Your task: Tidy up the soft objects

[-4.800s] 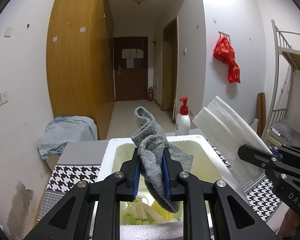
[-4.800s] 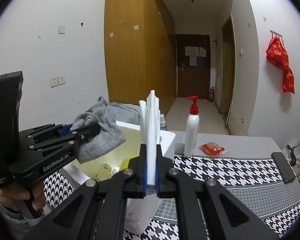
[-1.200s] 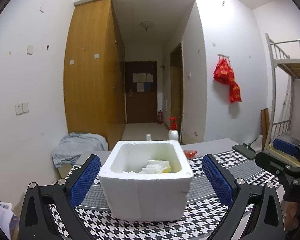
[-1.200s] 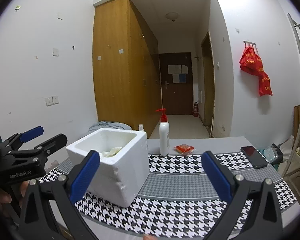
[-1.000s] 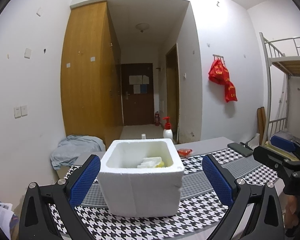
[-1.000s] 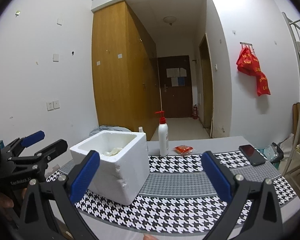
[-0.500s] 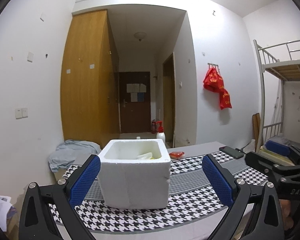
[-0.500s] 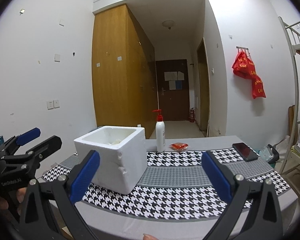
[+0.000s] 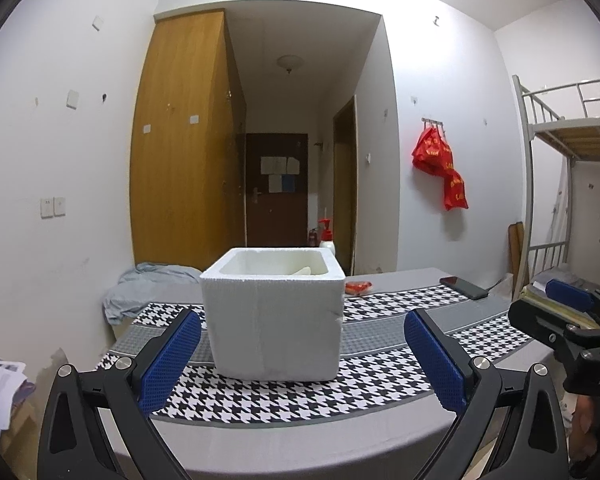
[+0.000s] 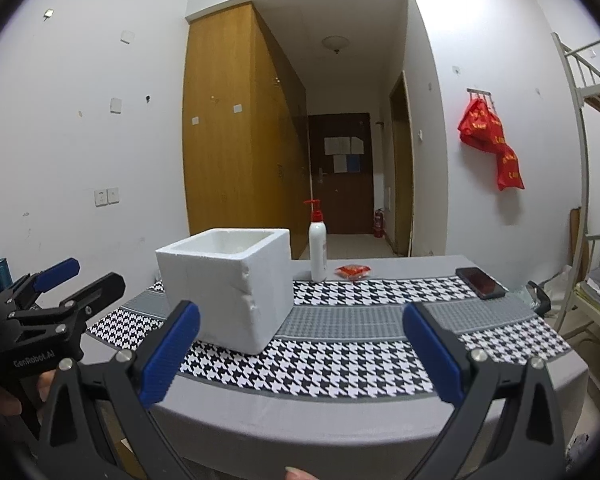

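Note:
A white foam box [image 9: 274, 316] stands on the table's houndstooth cloth [image 9: 380, 364]; a pale item shows just inside its rim [image 9: 306, 270]. The rest of its contents are hidden. My left gripper [image 9: 302, 360] is wide open and empty, held back from the box over the table's front edge. My right gripper [image 10: 298, 354] is wide open and empty, to the right of the box [image 10: 226, 284]. Each gripper shows at the other view's side edge.
A white pump bottle [image 10: 317, 242] and a small red packet [image 10: 353, 271] sit behind the box. A black phone [image 10: 480, 282] lies at the right. A bunk bed [image 9: 572, 208] stands right; grey cloth [image 9: 148, 288] lies left of the table.
Earlier my left gripper held a grey cloth and my right a white foam piece over the box; both are now open and empty. Both grippers have drawn back and lowered from the box.

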